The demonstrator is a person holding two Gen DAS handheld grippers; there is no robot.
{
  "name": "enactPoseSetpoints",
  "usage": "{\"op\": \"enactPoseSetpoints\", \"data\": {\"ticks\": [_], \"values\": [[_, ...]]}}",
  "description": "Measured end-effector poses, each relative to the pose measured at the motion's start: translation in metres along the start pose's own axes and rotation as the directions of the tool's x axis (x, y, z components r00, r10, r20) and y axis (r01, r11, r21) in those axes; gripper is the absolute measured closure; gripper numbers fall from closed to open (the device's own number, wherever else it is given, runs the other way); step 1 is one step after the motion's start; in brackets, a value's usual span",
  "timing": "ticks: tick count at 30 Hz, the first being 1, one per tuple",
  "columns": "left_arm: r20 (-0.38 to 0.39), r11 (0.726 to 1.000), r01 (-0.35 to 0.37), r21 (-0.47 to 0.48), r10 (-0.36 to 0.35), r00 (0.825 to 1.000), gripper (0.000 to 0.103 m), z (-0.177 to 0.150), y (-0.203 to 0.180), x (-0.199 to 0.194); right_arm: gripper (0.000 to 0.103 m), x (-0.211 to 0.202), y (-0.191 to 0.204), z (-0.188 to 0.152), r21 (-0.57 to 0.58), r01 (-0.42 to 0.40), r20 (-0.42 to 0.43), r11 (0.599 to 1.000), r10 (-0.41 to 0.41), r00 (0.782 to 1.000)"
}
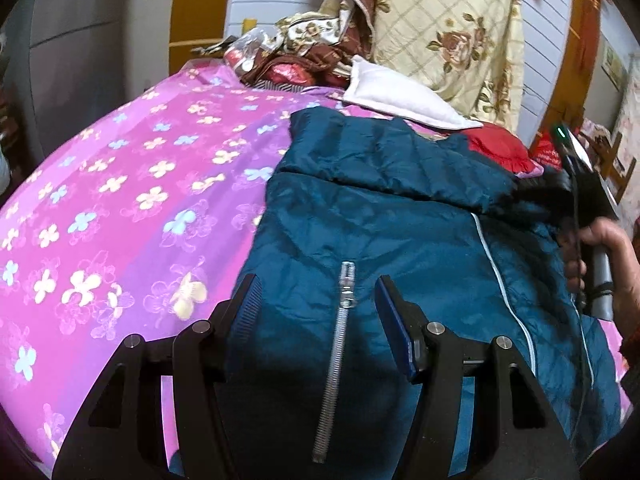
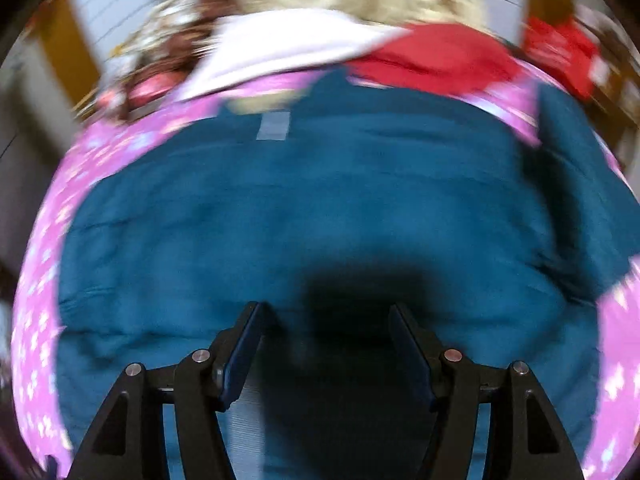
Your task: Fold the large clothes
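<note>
A large teal padded jacket [image 1: 380,216] lies spread on a pink flowered bedspread [image 1: 120,184]. Its silver zipper [image 1: 340,344] runs between the fingers of my left gripper [image 1: 316,284], which is open just above the jacket. The jacket has a black fur trim [image 1: 532,196] at the right. In the left wrist view a hand holds my right gripper's handle [image 1: 592,216] at the right edge, over the fur. The right wrist view is blurred: my right gripper [image 2: 326,312] is open over the teal jacket [image 2: 320,200], holding nothing.
A white cloth [image 1: 400,96], a red garment [image 1: 496,148] and a pile of floral quilts [image 1: 440,28] lie at the head of the bed. A grey cabinet [image 1: 72,40] stands at the left. The bedspread [image 2: 40,280] shows either side of the jacket.
</note>
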State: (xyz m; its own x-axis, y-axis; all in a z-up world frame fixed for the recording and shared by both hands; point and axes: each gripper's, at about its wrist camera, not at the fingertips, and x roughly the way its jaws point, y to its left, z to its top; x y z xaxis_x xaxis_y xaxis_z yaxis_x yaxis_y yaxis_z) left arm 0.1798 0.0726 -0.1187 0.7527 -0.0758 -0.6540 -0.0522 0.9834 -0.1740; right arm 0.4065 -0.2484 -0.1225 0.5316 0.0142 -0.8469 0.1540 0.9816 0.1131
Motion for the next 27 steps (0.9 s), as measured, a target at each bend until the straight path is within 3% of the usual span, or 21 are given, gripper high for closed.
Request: {"op": "enactPoseSetpoints", "data": {"ticks": [3, 7, 9, 13, 16, 20, 24, 27], "values": [[0.012, 1.0, -0.006, 0.03, 0.005, 1.0, 0.044, -0.004, -0.009, 0.0, 0.04, -0.016, -0.07, -0.006, 0.106, 0.017, 0.003, 0.994, -0.017, 1.0], [-0.004, 0.999, -0.011, 0.048, 0.011, 1.0, 0.044, -0.01, -0.015, 0.008, 0.04, -0.058, -0.159, -0.017, 0.233, -0.07, 0.078, 0.97, 0.053, 0.996], [-0.014, 0.998, -0.015, 0.057, 0.016, 1.0, 0.044, -0.013, -0.018, 0.013, 0.04, -0.075, -0.202, -0.02, 0.297, -0.073, 0.12, 0.952, 0.039, 0.992], [-0.017, 0.998, -0.019, 0.056, 0.02, 1.0, 0.044, -0.017, -0.021, 0.016, 0.04, -0.092, -0.297, -0.032, 0.483, -0.045, 0.158, 0.874, -0.037, 0.987], [-0.014, 0.999, -0.019, 0.051, 0.02, 1.0, 0.044, -0.019, -0.02, 0.019, 0.04, -0.084, -0.36, -0.043, 0.622, -0.081, 0.172, 0.779, -0.035, 0.985], [-0.051, 1.0, -0.009, 0.022, 0.01, 0.999, 0.044, -0.02, -0.015, 0.029, 0.04, -0.067, -0.406, -0.04, 0.681, -0.099, 0.183, 0.726, -0.037, 0.982], [-0.093, 1.0, -0.008, -0.022, 0.006, 0.996, 0.044, -0.019, -0.01, 0.042, 0.04, -0.05, -0.426, -0.025, 0.692, -0.101, 0.201, 0.714, -0.056, 0.978], [-0.094, 1.0, -0.026, -0.001, 0.026, 0.995, 0.044, -0.019, -0.016, 0.046, 0.04, -0.041, -0.436, -0.008, 0.688, -0.098, 0.219, 0.719, -0.077, 0.973]]}}
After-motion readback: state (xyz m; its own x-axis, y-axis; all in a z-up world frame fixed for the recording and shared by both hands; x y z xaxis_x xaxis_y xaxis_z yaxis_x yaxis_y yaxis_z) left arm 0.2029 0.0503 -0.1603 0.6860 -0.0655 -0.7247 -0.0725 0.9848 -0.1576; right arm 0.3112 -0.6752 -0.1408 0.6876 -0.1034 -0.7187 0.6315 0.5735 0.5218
